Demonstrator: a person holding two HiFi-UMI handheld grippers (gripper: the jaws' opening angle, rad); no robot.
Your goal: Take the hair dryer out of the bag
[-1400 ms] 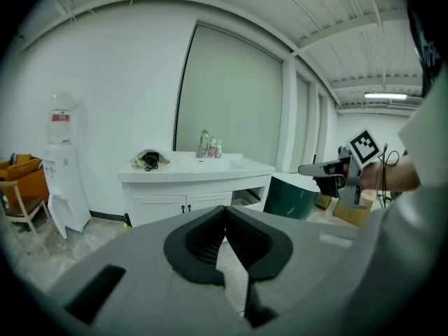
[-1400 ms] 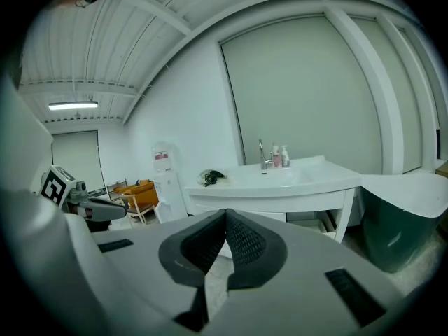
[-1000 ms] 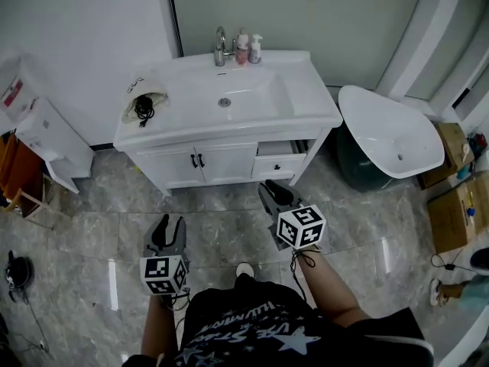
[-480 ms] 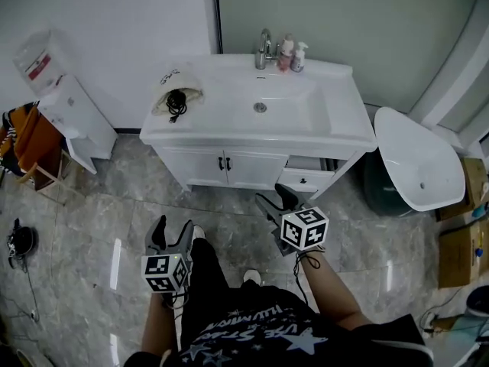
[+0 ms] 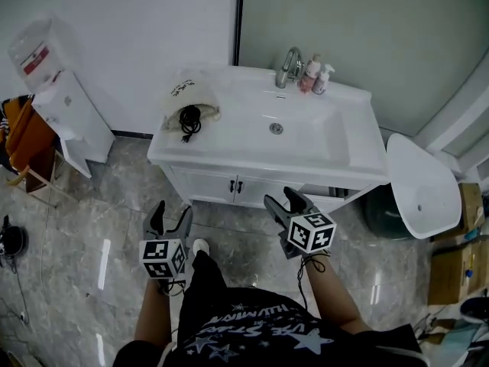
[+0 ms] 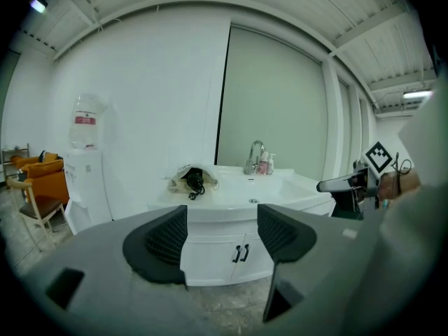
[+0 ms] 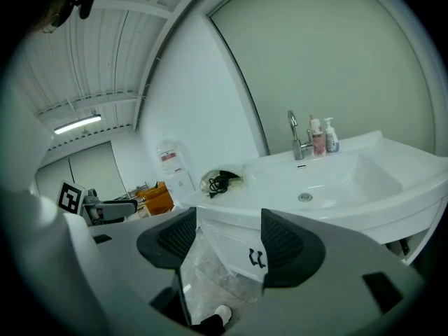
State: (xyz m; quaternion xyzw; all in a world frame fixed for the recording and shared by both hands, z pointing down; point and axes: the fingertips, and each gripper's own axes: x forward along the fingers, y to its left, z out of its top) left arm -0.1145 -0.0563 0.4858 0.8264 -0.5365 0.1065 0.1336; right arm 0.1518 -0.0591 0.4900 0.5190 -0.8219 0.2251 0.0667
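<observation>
The step in hand is the approach: nothing on the task has been touched yet. The person stands on the tiled floor point(image 5: 99, 205) facing a white cabinet point(image 5: 221, 186), with both tools held out in front, short of its doors and well apart from the things on top.

The left tool point(image 5: 173, 214) has its jaws spread wide, and its own view shows only the cabinet front and floor between the pads. The right tool point(image 5: 281, 199) is just as wide open and equally empty.

The bag point(image 5: 183, 90), pale and crumpled, lies on the left end of the worktop point(image 5: 229, 155), left of the basin point(image 5: 306, 132) and near the back wall. At its open mouth, which faces the front edge, sits a dark shape with a coiled black cord spilling out. This is most likely the hair dryer point(image 5: 189, 118), partly inside the bag and partly showing. A tap point(image 5: 290, 63) and two bottles point(image 5: 317, 76) stand behind the basin, clear of the bag.

The next move calls for closing in on the left end of the worktop and raising both tools above its edge. One tool will probably need to pin or hold the soft bag, since it is likely to drag along otherwise. The other should take the dark body rather than the loose cord, then draw it out through the mouth.
</observation>
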